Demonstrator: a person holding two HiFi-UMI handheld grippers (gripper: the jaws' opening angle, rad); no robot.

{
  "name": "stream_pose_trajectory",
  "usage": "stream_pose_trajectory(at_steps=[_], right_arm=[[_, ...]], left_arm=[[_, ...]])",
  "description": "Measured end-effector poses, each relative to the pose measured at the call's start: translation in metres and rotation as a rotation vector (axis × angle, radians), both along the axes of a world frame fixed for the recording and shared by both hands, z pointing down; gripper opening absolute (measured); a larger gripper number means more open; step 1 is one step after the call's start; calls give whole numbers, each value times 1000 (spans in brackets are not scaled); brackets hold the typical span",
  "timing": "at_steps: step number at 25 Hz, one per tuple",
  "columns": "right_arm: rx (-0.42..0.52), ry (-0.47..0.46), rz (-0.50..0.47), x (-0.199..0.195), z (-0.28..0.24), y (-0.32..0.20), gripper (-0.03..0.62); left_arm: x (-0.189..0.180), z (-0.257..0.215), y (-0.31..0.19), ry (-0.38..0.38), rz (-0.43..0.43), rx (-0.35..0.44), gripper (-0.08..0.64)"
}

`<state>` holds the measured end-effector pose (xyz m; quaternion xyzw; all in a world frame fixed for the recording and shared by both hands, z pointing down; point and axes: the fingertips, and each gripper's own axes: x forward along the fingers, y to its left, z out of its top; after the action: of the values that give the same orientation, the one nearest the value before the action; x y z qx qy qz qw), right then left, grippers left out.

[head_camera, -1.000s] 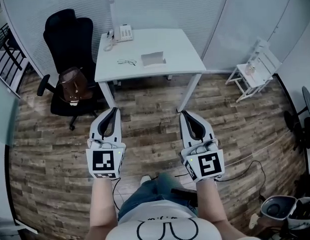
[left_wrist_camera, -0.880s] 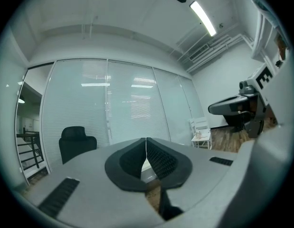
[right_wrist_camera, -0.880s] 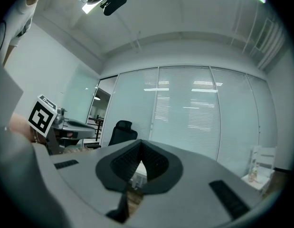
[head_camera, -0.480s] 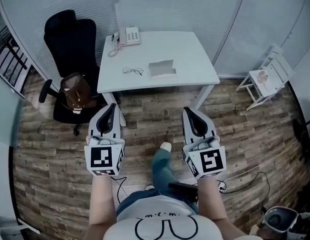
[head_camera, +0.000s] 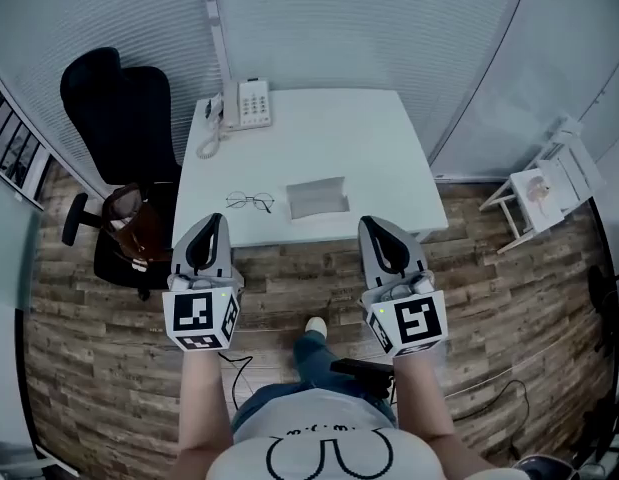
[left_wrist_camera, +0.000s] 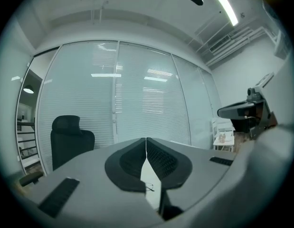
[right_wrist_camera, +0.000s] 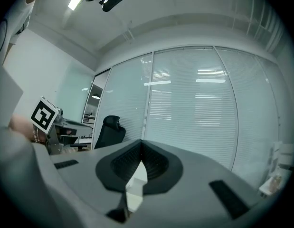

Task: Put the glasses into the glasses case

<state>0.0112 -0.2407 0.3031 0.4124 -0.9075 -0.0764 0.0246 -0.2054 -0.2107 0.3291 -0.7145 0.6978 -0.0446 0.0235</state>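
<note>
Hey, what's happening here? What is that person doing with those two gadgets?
A person faces a white table, holding a two-jaw gripper in each hand. The left gripper and the right gripper are both shut and empty, held level near the table's front edge. On the table lie a pair of glasses and, just to their right, a grey glasses case. Neither is touched yet, so putting the glasses into the case has not begun.
</note>
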Motion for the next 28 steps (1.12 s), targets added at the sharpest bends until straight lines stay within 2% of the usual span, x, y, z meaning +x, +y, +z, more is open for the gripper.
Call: stream_pose_trajectory(at_steps=[5,6,8,9,15,18,22,28], right_arm=[[-46,-25,-23,-3,6,-78,11],[-58,-33,-24,-4,9,-89,11],[-77,-42,-26,-5,13,-108,11],[-84,-44,-27,-5,15,-115,11],[-124,-51,-12,-9,26,-144,11],[-153,-75,19,-8,32,-157,11],[-196,-92,66,-9,45,-169,11],[-268,-48,98,-16,75,-173,11]], left_arm=[[-9,-2,-70,5,13,0,19],[-9,0,-81,8,26,-8,35],[-8,6,-100,12,64,-39,196],[-8,9,-108,6,77,-59,223],[-11,35,-143,-53,180,-179,258],[-14,54,-157,-70,258,-258,258],[-20,98,-173,-83,379,-408,256],[-25,168,-183,-250,588,-646,239]])
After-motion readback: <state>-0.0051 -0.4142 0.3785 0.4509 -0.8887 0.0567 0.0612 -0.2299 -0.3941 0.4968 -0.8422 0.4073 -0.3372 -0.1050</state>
